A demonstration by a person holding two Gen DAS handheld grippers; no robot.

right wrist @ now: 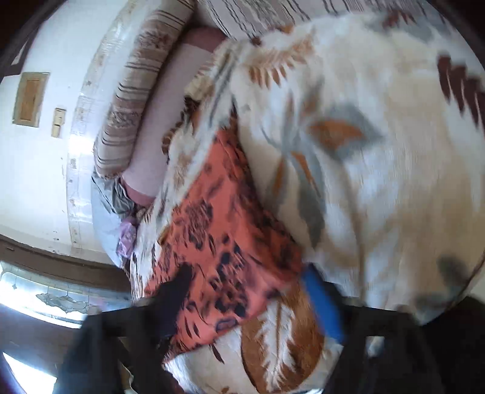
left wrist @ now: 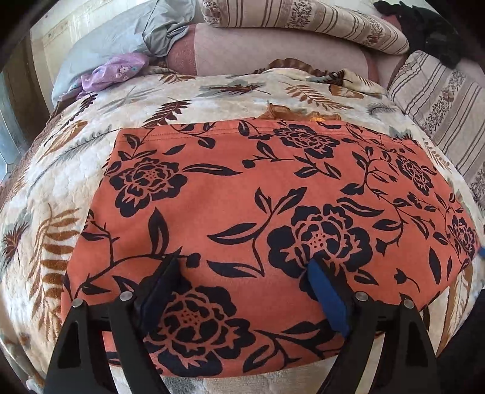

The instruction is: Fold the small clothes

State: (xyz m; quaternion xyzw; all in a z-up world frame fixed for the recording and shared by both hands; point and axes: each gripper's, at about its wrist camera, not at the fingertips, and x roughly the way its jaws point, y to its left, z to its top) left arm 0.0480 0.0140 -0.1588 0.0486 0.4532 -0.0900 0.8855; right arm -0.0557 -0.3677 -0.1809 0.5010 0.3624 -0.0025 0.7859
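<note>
An orange garment with a black flower print (left wrist: 242, 188) lies flat as a rectangle on the leaf-patterned blanket (left wrist: 91, 127). My left gripper (left wrist: 244, 263) stands open over the garment's near half; its dark fingertip (left wrist: 174, 266) and blue-padded fingertip (left wrist: 316, 272) are spread wide on or just above the fabric, with nothing pinched. The right wrist view is blurred and tilted. It shows the same orange garment (right wrist: 218, 236) edge-on, with my right gripper (right wrist: 245, 275) open over its near corner and no fabric gripped between the fingers.
Striped pillows (left wrist: 303, 21) and a pink bolster (left wrist: 272, 51) line the head of the bed. A grey cloth (left wrist: 121, 39) and a purple floral garment (left wrist: 118, 71) lie at the far left, and a black garment (left wrist: 430, 30) at the far right. A white wall (right wrist: 33, 169) borders the bed.
</note>
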